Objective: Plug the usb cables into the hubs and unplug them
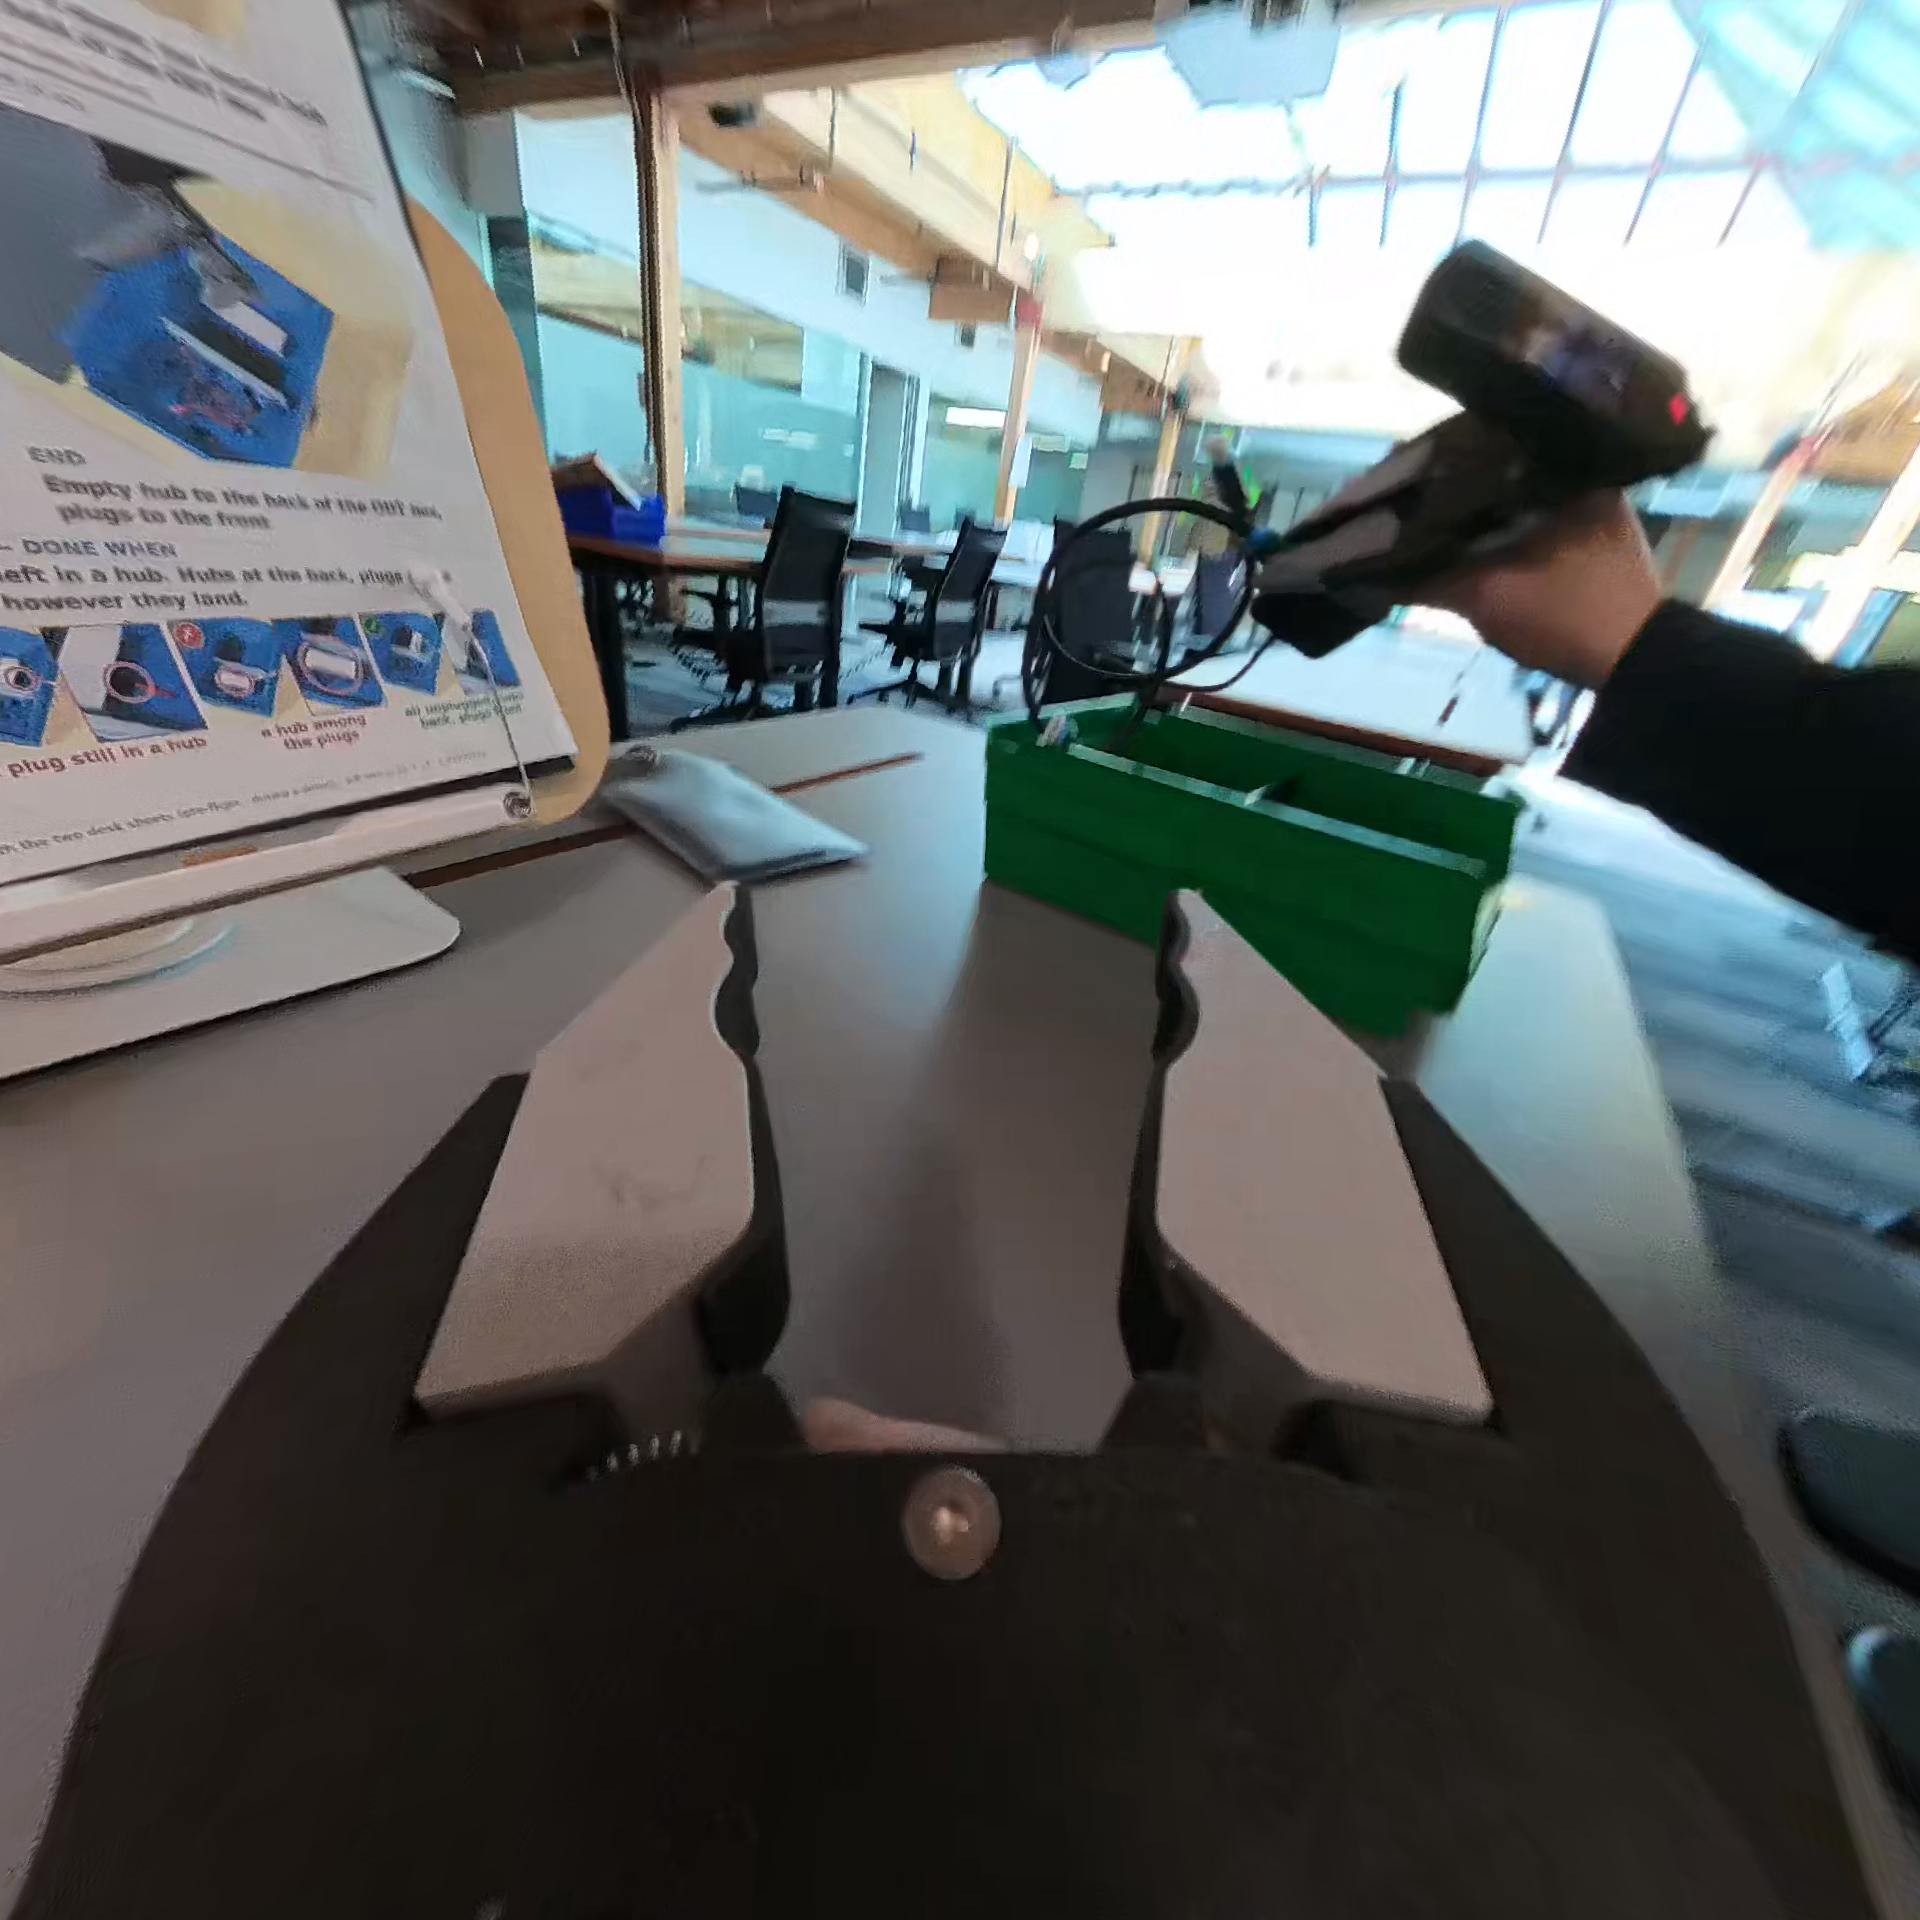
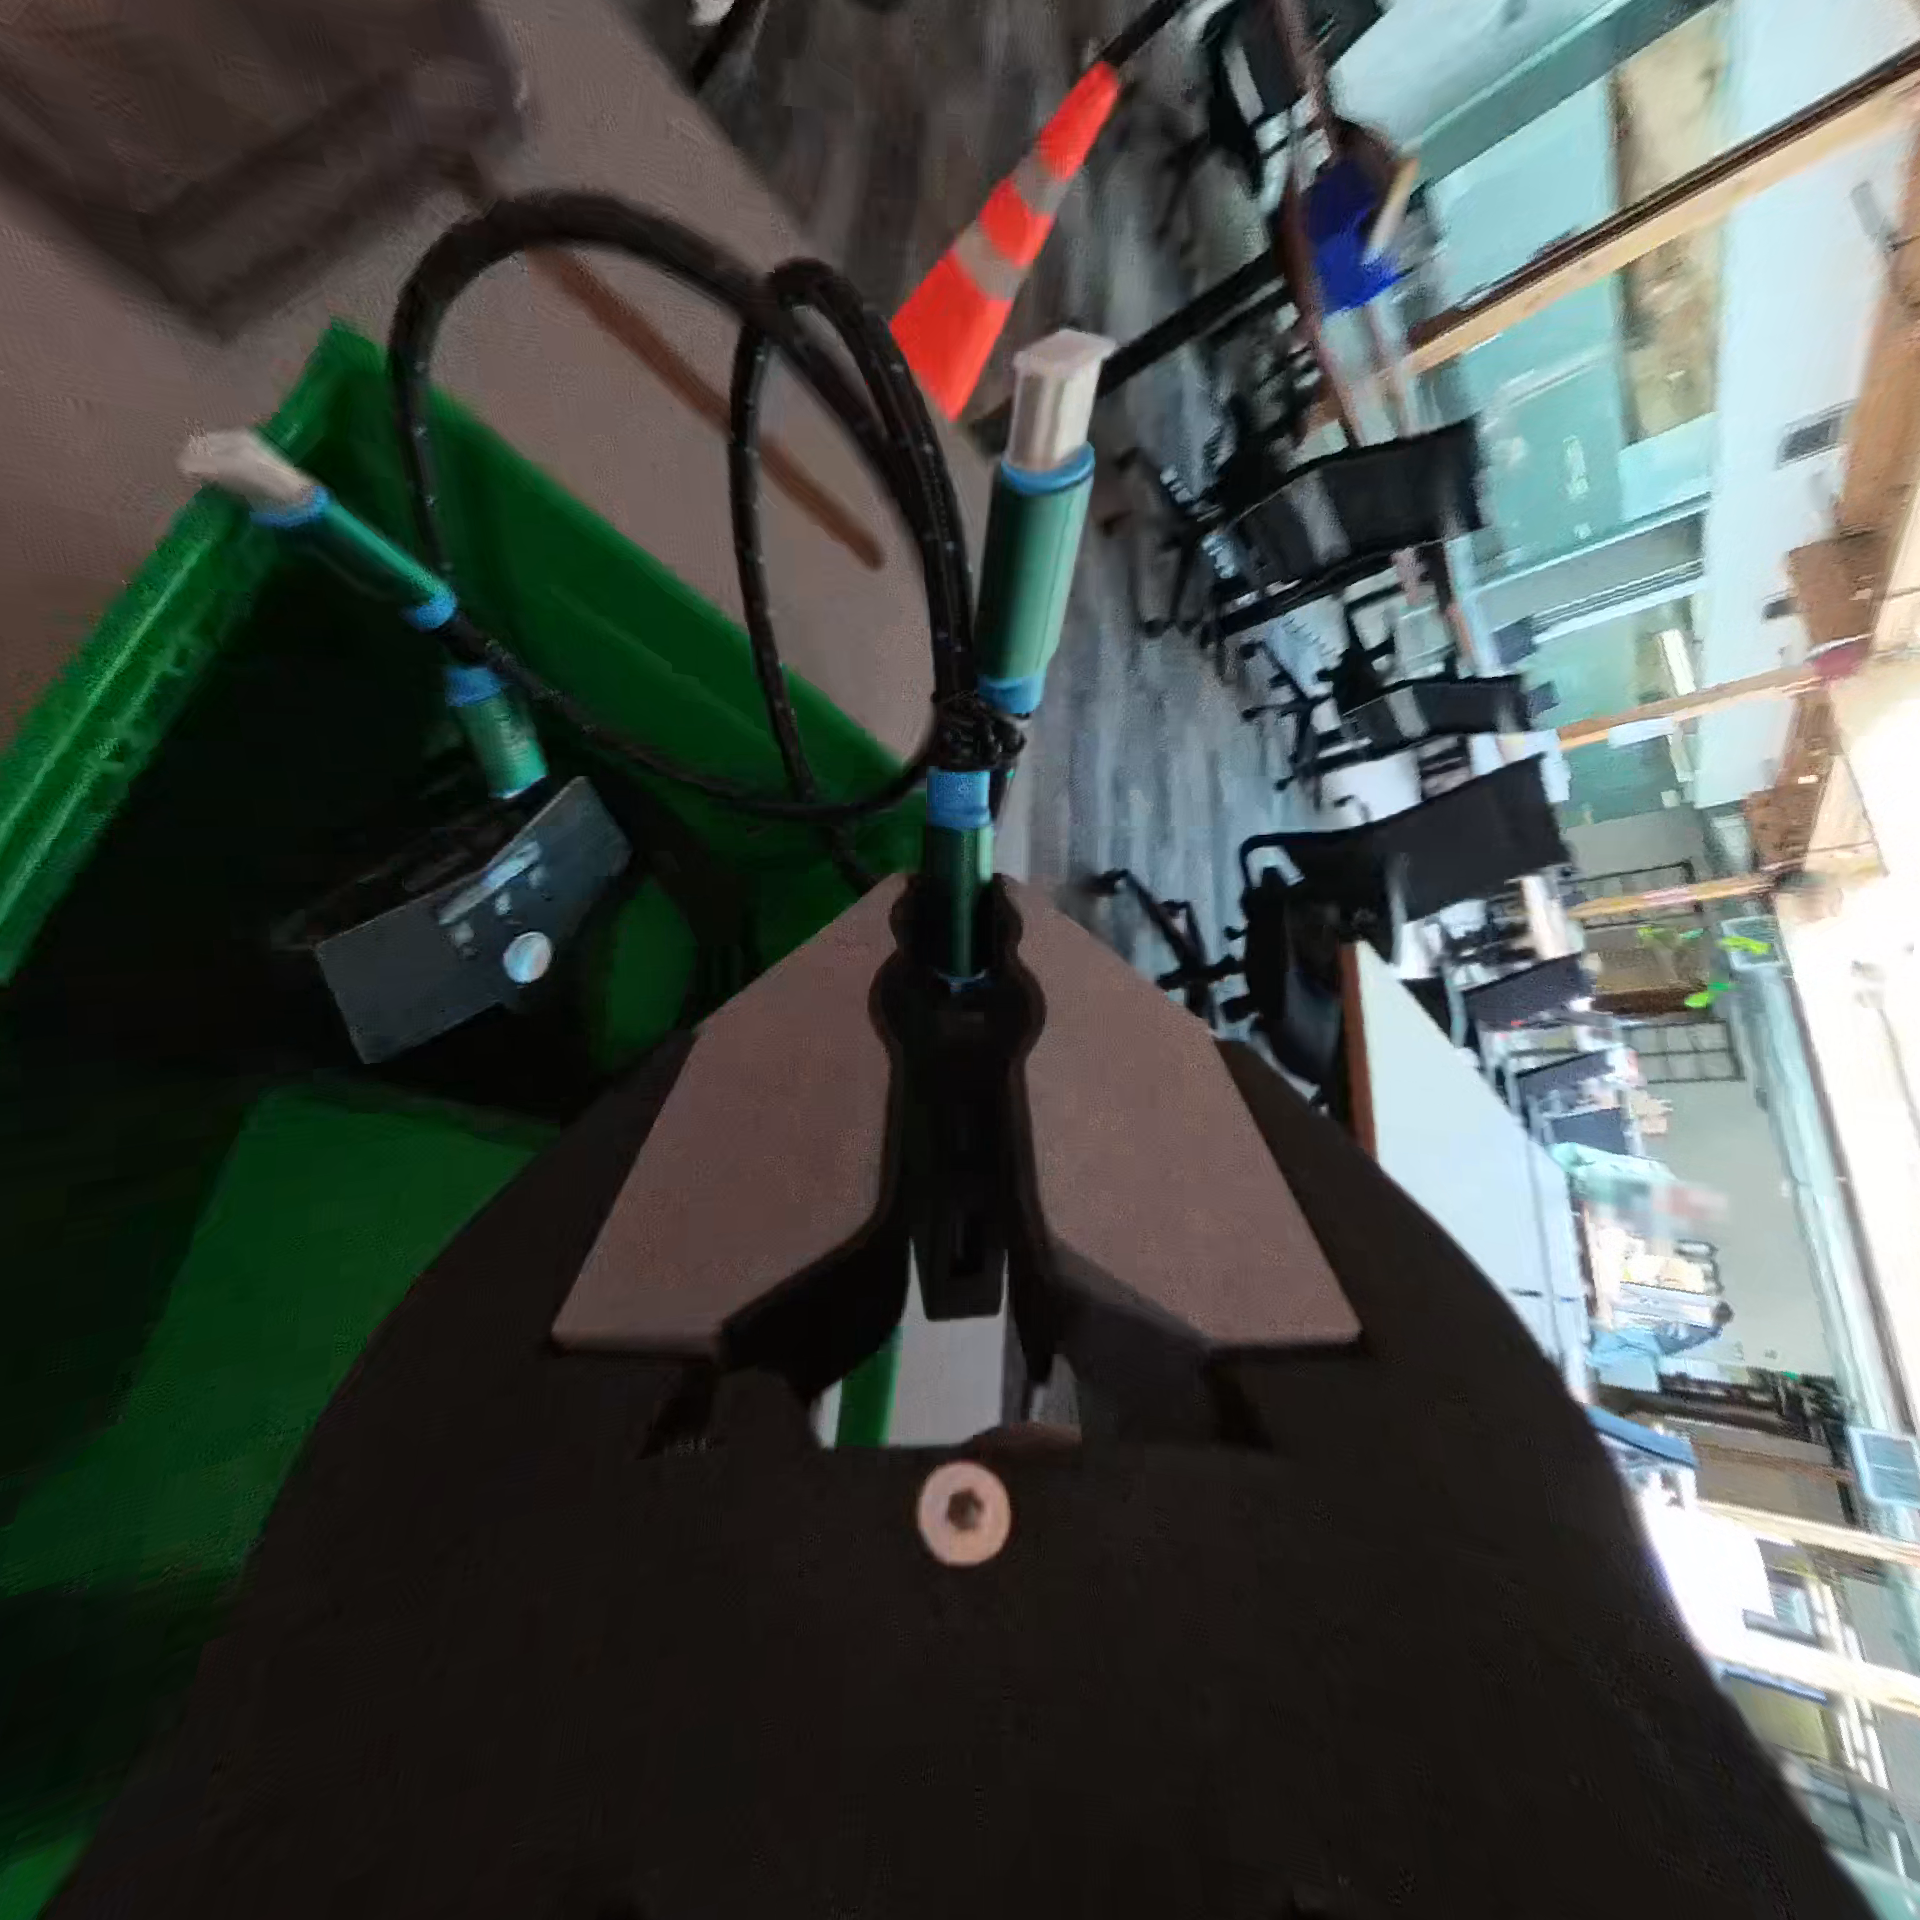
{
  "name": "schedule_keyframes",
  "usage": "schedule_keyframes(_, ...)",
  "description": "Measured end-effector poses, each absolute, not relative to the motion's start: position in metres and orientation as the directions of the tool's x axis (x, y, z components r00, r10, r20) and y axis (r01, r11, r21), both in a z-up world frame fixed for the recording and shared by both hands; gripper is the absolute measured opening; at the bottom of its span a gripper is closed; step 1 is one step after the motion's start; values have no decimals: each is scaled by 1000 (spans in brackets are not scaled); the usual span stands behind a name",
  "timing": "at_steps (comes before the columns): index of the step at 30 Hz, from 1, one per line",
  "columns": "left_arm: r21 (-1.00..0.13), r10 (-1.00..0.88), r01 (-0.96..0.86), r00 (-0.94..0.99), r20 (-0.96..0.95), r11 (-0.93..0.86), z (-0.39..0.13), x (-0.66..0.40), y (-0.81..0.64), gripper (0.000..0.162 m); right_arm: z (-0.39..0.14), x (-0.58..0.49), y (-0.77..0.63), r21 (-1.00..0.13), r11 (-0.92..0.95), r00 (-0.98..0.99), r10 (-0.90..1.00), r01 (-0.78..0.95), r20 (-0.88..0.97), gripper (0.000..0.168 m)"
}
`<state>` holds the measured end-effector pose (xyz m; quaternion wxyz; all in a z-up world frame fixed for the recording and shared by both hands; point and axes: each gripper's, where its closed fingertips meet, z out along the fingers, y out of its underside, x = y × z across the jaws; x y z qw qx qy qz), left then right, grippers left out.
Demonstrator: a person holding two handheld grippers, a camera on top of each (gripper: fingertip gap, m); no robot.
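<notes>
My right gripper (image 2: 958, 914) is shut on the green plug of a coiled black cable (image 2: 665, 499). The cable's other green plug (image 2: 1034, 582), with a white cap, stands up beside it. It hangs above a green bin (image 2: 125, 644). In the bin lies a grey hub (image 2: 468, 925) with another green plug (image 2: 499, 727) in it. In the left wrist view the right gripper (image 1: 1262, 561) holds the cable loop (image 1: 1101, 613) over the green bin (image 1: 1226, 862). My left gripper (image 1: 956, 914) is open and empty, low over the grey table (image 1: 208, 1195), short of the bin.
A printed instruction sheet on a white stand (image 1: 208, 914) is at the left. A grey pouch (image 1: 727, 821) lies behind the left gripper. A person's dark sleeve (image 1: 1766, 758) reaches in from the right. An orange cone (image 2: 1008, 229) and office chairs (image 1: 790, 603) are beyond the table. There is about 45 cm between the tips of the two grippers. To the grey hub (image 2: 468, 925): right tips about 12 cm, left tips about 40 cm.
</notes>
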<state>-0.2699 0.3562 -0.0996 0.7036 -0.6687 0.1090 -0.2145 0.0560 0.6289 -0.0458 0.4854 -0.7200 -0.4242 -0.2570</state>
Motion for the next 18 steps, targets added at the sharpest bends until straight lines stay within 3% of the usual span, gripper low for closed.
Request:
schedule_keyframes(3,-994,-404,-19,914,28,-110,-135,-265,366,77,-108,49,652,-393,-331,514,514,858,687,11)
schedule_keyframes(5,-974,-391,-69,920,21,-214,-158,-265,371,85,-138,30,643,-420,-453,609,682,786,405,13)
schedule_keyframes(12,-954,-424,-111,906,18,-278,-174,-256,371,79,-155,9,649,-228,-611,633,773,758,34,13)
schedule_keyframes(16,-954,-399,-135,917,-18,-269,-174,-264,373,78,-198,12,657,-19,-622,622,781,783,58,19)
schedule_keyframes(18,-951,-401,-102,916,24,-291,-176,-266,374,78,-207,16,663,25,-628,624,776,778,89,18)
